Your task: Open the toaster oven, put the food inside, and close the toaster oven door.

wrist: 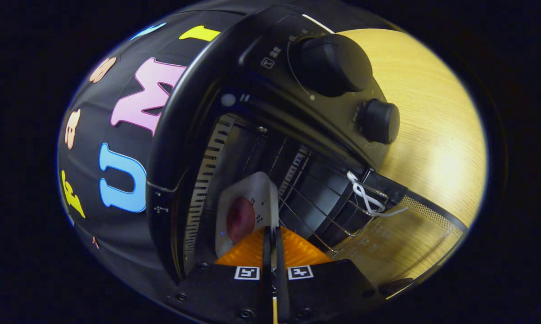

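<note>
Door (401, 243) of the toaster oven (234, 112) already down and open, glass panel lying flat out over the wooden tabletop (432, 112), near its edge. First step judged done.

Gripper (272, 243) pushed into the mouth of the oven, fingers drawn together with only a thin dark slit between them. Pressed edge-on in that slit, apparently, the rim of a white plate (257, 191) carrying a reddish piece of food (240, 219); plate standing tilted just ahead of the fingertips, inside the cavity, beside the slotted side wall (205, 180). Cannot tell for certain whether both fingers bear on the plate, but nothing else seen holding it up, so taken as clamped on it.

Wire rack (315, 211) pulled partly forward from the cavity, with a white cord (365, 195) looped at its front corner by the door hinge. Two knobs (331, 63) on the control panel untouched, well apart from the fingers.

Second step judged under way: food past the threshold but not yet set down on the rack, plate not yet level. Left to do: lay the plate flat, let go, draw back clear of the opening, then lift the door shut.
</note>
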Demonstrator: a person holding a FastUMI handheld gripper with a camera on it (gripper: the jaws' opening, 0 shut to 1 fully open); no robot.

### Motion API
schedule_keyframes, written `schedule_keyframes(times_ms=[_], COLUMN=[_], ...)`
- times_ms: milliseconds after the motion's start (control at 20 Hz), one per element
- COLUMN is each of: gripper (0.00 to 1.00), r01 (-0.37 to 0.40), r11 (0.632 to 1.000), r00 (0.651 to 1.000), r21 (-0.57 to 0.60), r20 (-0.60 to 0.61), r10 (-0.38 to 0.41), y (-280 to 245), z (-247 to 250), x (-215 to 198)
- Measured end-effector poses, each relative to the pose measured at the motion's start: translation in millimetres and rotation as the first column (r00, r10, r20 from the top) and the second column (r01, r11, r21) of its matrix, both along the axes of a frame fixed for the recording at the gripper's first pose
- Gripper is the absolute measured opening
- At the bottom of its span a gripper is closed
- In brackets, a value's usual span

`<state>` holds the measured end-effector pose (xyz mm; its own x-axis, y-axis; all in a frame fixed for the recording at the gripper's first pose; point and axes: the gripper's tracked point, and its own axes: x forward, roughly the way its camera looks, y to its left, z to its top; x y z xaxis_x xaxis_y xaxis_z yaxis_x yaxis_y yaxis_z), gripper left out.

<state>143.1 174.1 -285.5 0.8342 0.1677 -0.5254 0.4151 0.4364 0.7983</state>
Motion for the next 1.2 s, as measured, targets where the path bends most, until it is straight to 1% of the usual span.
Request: schedule_keyframes(times_ms=[100, 150, 250, 350, 450, 500, 700, 750, 850, 950, 1050, 1200], gripper=[0.12, 0.2, 0.35, 0.39, 0.77, 0.97, 0.98, 0.98, 0.98, 0.98, 0.99, 0.99], r01=[-0.017, -0.032, -0.065, -0.108, -0.159, -0.175, -0.264, -0.294, -0.362, -0.439, -0.501, -0.574], r11=[1.0, 0.999, 0.998, 0.994, 0.987, 0.984, 0.96, 0.949, 0.912, 0.857, 0.79, 0.657], r00=[1.0, 0.999, 0.997, 0.994, 0.986, 0.984, 0.963, 0.954, 0.927, 0.888, 0.846, 0.78], r21=[-0.004, 0.005, -0.016, -0.015, 0.004, -0.023, -0.092, -0.118, -0.191, -0.27, -0.353, -0.489], r20=[0.008, 0.024, 0.029, 0.032, 0.048, 0.032, 0.022, 0.024, 0.029, 0.016, -0.01, -0.082], r10=[0.018, 0.032, 0.065, 0.109, 0.159, 0.176, 0.267, 0.298, 0.374, 0.46, 0.532, 0.621], y=[1, 3, 1, 5, 12, 12, 15, 17, 22, 27, 30, 26], z=[4, 10, 11, 14, 26, 22, 29, 32, 39, 40, 35, 20], x=[-6, -8, -15, -27, -39, -46, -81, -89, -104, -124, -142, -170])
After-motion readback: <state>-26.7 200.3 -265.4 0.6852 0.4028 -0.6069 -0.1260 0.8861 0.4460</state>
